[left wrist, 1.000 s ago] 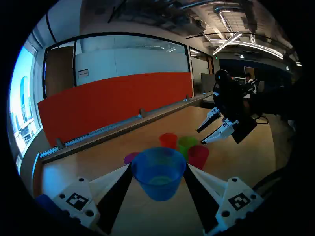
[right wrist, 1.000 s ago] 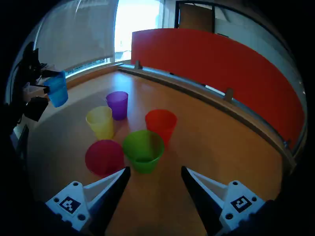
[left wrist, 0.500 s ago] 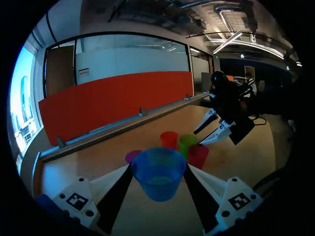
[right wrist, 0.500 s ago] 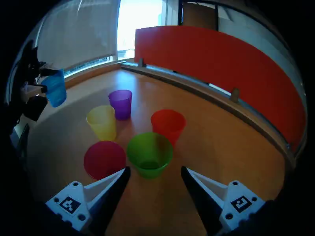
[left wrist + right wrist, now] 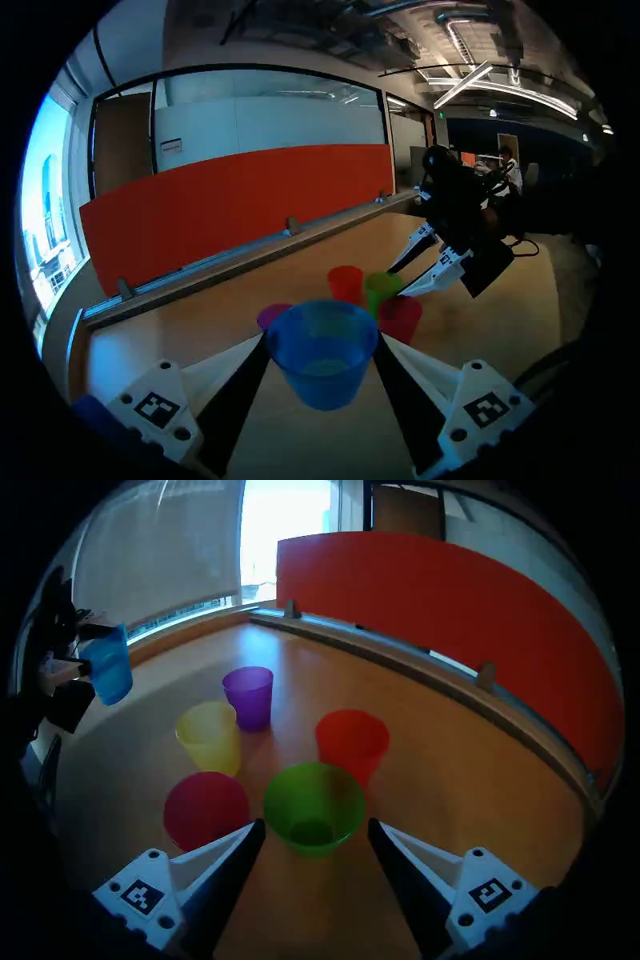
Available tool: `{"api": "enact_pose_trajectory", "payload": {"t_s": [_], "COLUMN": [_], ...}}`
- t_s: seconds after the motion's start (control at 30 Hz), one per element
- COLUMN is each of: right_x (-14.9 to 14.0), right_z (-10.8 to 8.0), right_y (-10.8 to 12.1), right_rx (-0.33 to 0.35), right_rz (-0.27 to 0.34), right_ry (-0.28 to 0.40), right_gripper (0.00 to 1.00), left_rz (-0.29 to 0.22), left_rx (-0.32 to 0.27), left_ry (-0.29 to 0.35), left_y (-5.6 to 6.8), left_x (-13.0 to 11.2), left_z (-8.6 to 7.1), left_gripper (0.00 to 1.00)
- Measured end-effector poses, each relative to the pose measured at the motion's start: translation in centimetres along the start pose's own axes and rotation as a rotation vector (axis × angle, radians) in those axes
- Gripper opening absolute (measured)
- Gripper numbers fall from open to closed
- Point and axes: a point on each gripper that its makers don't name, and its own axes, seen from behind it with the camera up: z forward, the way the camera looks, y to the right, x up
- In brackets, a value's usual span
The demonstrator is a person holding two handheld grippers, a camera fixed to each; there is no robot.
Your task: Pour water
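Both jaws of the left gripper point(image 5: 320, 342) clamp an upright blue cup point(image 5: 322, 376) above the worktop point(image 5: 184, 336). Just ahead of the right gripper point(image 5: 314, 826), jaws spread apart, stands a green cup point(image 5: 314, 804), a crimson cup point(image 5: 206, 808) beside it, with a yellow cup point(image 5: 210, 736), orange cup point(image 5: 352, 740) and purple cup point(image 5: 249, 696) beyond.

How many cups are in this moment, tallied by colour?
blue cup: 1
purple cup: 1
yellow cup: 1
orange cup: 1
green cup: 1
red cup: 1
Total: 6 cups
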Motion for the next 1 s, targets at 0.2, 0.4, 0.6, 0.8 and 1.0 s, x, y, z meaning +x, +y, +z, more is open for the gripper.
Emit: {"api": "enact_pose_trajectory", "payload": {"t_s": [0.2,0.4,0.6,0.8,1.0], "right_x": [0.4,0.6,0.9,0.9,0.7], "right_z": [0.8,1.6,2.0,2.1,2.1], "right_y": [-0.2,-0.3,-0.3,-0.2,-0.1], "right_rx": [0.003,0.006,0.003,-0.003,-0.007], "right_rz": [0.002,-0.003,-0.005,-0.004,0.001], "right_ry": [0.001,0.0,0.0,0.0,-0.008], "right_gripper": [0.99,0.99,0.99,0.99,0.93], "left_rz": [-0.002,-0.004,-0.008,-0.008,-0.013], "left_rx": [0.002,0.006,0.009,0.011,0.011], "left_ry": [-0.001,-0.003,-0.004,-0.005,-0.006], "left_y": [-0.1,-0.3,-0.6,-0.7,-0.7], "left_x": [-0.1,-0.3,-0.6,-0.7,-0.8], "left_z": [-0.2,-0.3,-0.5,-0.4,-0.4], "left_gripper": [0.87,0.87,0.87,0.87,0.87]}}
